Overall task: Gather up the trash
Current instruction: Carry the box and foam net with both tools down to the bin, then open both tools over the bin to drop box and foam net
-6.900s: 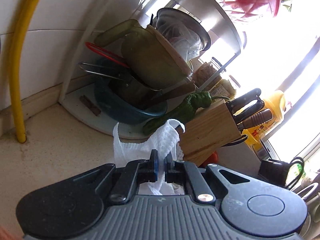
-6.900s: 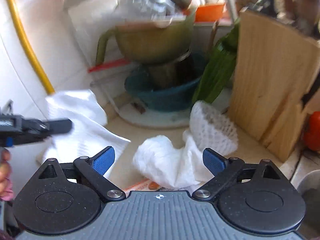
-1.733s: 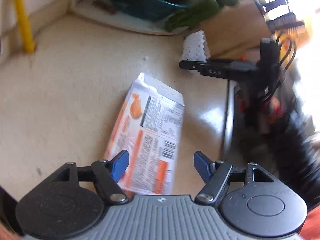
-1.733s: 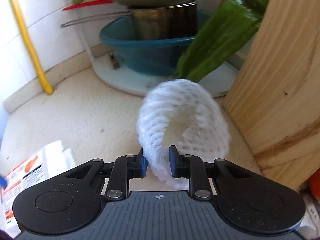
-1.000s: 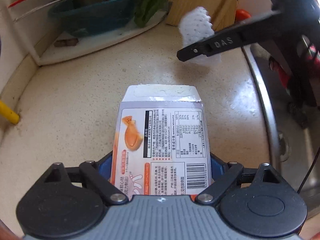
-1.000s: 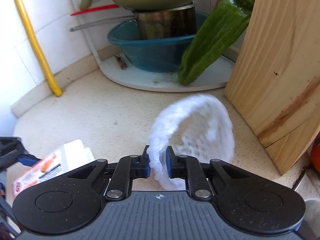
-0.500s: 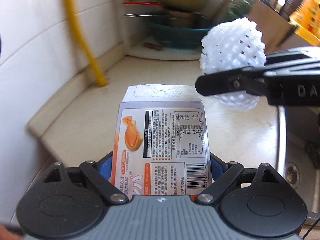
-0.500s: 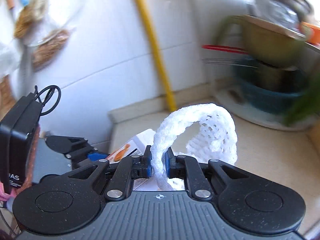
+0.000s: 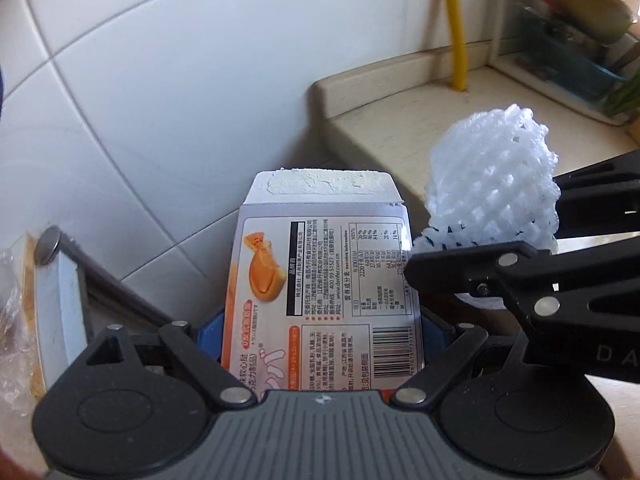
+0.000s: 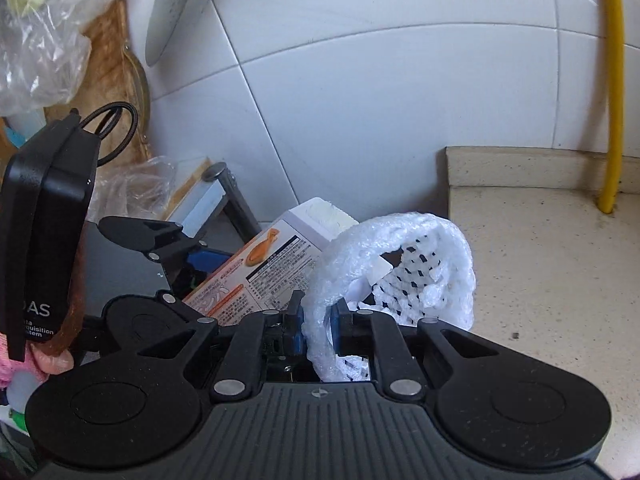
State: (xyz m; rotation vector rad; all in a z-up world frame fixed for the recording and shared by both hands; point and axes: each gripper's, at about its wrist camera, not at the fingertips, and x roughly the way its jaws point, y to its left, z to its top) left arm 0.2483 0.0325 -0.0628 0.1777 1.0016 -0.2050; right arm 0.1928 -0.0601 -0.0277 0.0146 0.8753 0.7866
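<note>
Between the left claw pads a flattened snack box is clamped (edges gripped), while white foam netting is pinched in the right claw; both have been carried off the counter, presumably toward an unseen bin.

The snack box hides the left gripper's blue pads almost wholly. At two o'clock the dish rack is blurred and cut off by the picture's edge.

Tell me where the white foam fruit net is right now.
The white foam net is pinched in the right gripper, held in the air past the counter's end, just right of the snack box clamped in the left gripper.
</note>
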